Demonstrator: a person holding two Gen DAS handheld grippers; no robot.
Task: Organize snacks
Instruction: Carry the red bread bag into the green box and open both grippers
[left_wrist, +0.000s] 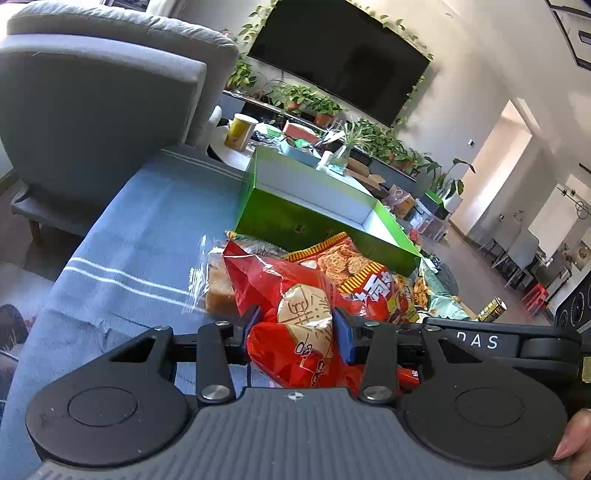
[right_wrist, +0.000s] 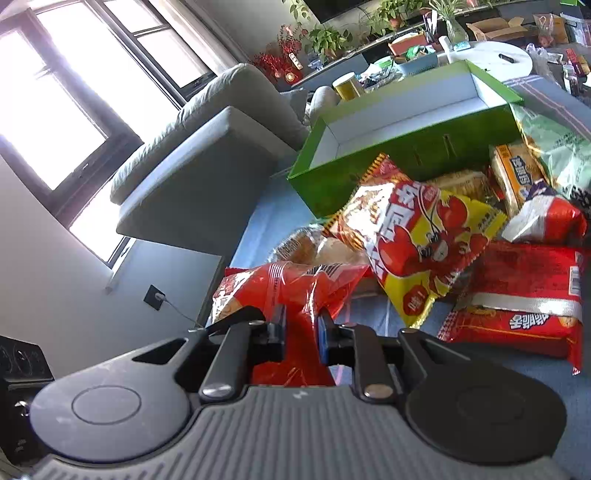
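Left wrist view: the left gripper (left_wrist: 295, 325) is clenched on a red bag (left_wrist: 295, 295), its blue pads pressing the bag's sides. The bag lies on a blue cloth (left_wrist: 140, 229) at the near edge of a snack pile, in front of an open green box (left_wrist: 291, 218). In the right wrist view, the right gripper (right_wrist: 302, 325) pinches the same bag (right_wrist: 295, 284); a crayfish bag (right_wrist: 417, 236) leans beside it.

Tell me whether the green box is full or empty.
Empty, as far as visible: the green box shows bare white inner walls, and the snack bags lie outside it.
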